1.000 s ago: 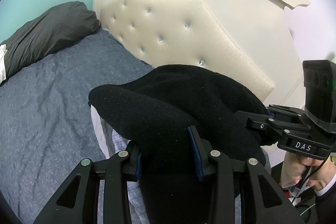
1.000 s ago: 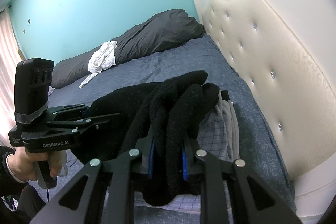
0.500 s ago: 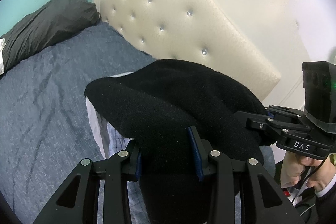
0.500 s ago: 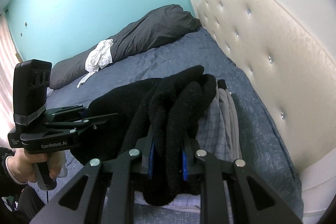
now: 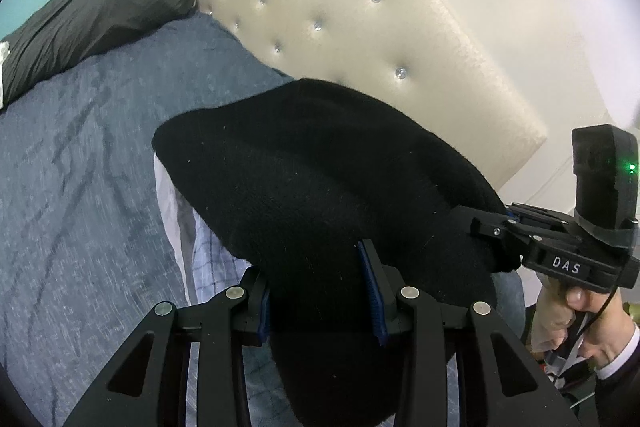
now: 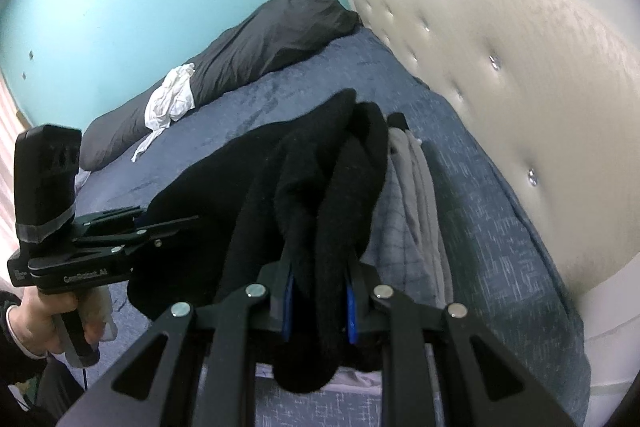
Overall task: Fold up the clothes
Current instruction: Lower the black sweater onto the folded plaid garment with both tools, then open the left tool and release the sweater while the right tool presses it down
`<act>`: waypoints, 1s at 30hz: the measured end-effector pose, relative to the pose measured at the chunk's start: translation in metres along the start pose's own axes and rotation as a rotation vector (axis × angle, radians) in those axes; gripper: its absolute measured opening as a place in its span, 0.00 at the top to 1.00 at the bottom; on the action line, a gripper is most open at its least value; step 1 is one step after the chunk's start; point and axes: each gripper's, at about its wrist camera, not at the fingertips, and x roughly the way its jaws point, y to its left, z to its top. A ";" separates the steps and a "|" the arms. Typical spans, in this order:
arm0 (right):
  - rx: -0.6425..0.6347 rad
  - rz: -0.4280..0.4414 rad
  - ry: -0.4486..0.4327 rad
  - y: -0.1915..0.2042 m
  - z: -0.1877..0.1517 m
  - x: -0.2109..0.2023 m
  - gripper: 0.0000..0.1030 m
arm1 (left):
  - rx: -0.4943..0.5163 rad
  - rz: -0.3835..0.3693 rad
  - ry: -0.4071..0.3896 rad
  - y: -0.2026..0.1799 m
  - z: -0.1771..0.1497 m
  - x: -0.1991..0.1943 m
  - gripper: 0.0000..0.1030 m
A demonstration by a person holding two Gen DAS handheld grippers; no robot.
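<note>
1. Bed [image 5: 80, 155] with blue cover fills both views, cream tufted headboard [image 5: 360, 7] along its far side, dark pillow [image 6: 272, 39] at the teal-wall end.
2. Black knit garment [image 5: 320, 179], folded thick, hangs in the air between both grippers, just above a stack of folded clothes [image 6: 412, 211] (grey and checked) lying on the bed near the headboard.
3. Left gripper [image 5: 320, 291]: jaws clenched on a wide bundle of the black garment. Right gripper [image 6: 318, 291]: jaws clenched tight on a narrower bunch of the same garment.
4. Risk: fold is bulky and loose, so layers could slide apart on set-down if one side lets go first; the drooping tail under the jaws may tuck beneath and ruin the fold.
5. Risk: landing off-centre could shove or topple the stack underneath, since the garment hides it from the left view.
6. View difference: right wrist shows a white crumpled cloth [image 6: 172, 99] against the pillow, the grey edges of the stack, and the left hand [image 6: 44, 319]. Left wrist shows only a checked sliver of the stack, plus the right hand [image 5: 592, 315] and the headboard carving.
</note>
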 end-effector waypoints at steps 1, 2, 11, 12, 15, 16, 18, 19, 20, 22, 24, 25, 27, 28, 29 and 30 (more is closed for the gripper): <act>0.008 -0.001 0.003 -0.002 0.000 0.001 0.82 | -0.004 0.000 0.003 0.001 -0.001 0.000 0.61; 0.012 -0.002 0.008 -0.003 -0.002 0.001 0.82 | -0.008 -0.002 0.008 0.002 -0.002 0.001 0.61; 0.050 -0.002 0.047 -0.012 -0.011 0.007 0.82 | -0.091 -0.056 0.048 0.025 -0.017 -0.006 0.59; 0.057 0.000 0.049 -0.013 -0.012 0.008 0.82 | -0.098 -0.061 0.049 0.027 -0.018 -0.008 0.59; 0.087 0.010 0.051 -0.016 -0.015 0.009 0.81 | -0.115 -0.076 0.049 0.030 -0.020 -0.014 0.59; 0.095 0.011 0.055 -0.017 -0.016 0.009 0.81 | -0.113 -0.076 0.048 0.030 -0.021 -0.016 0.59; 0.122 0.016 0.063 -0.021 -0.016 0.011 0.81 | -0.114 -0.074 0.045 0.031 -0.021 -0.021 0.59; 0.144 0.025 0.067 -0.023 -0.016 0.011 0.81 | -0.118 -0.072 0.042 0.032 -0.021 -0.024 0.59; 0.162 0.028 0.069 -0.025 -0.015 0.011 0.80 | -0.122 -0.068 0.037 0.032 -0.022 -0.027 0.59; 0.196 0.033 0.072 -0.029 -0.014 0.010 0.78 | -0.119 -0.042 0.012 0.035 -0.022 -0.038 0.59; 0.205 0.012 0.070 -0.029 -0.013 0.004 0.76 | -0.099 -0.006 -0.021 0.036 -0.022 -0.048 0.60; 0.215 0.012 0.072 -0.030 -0.013 0.002 0.73 | -0.091 0.011 -0.038 0.036 -0.021 -0.053 0.60; 0.241 -0.009 0.077 -0.034 -0.013 -0.005 0.70 | -0.089 0.012 -0.060 0.036 -0.017 -0.059 0.60; 0.249 -0.014 0.073 -0.035 -0.013 -0.009 0.69 | -0.087 0.010 -0.067 0.036 -0.015 -0.061 0.60; 0.252 -0.020 0.064 -0.034 -0.012 -0.013 0.69 | -0.083 0.009 -0.072 0.035 -0.013 -0.061 0.60; 0.248 -0.029 0.049 -0.032 -0.010 -0.018 0.69 | -0.077 0.008 -0.077 0.034 -0.011 -0.061 0.60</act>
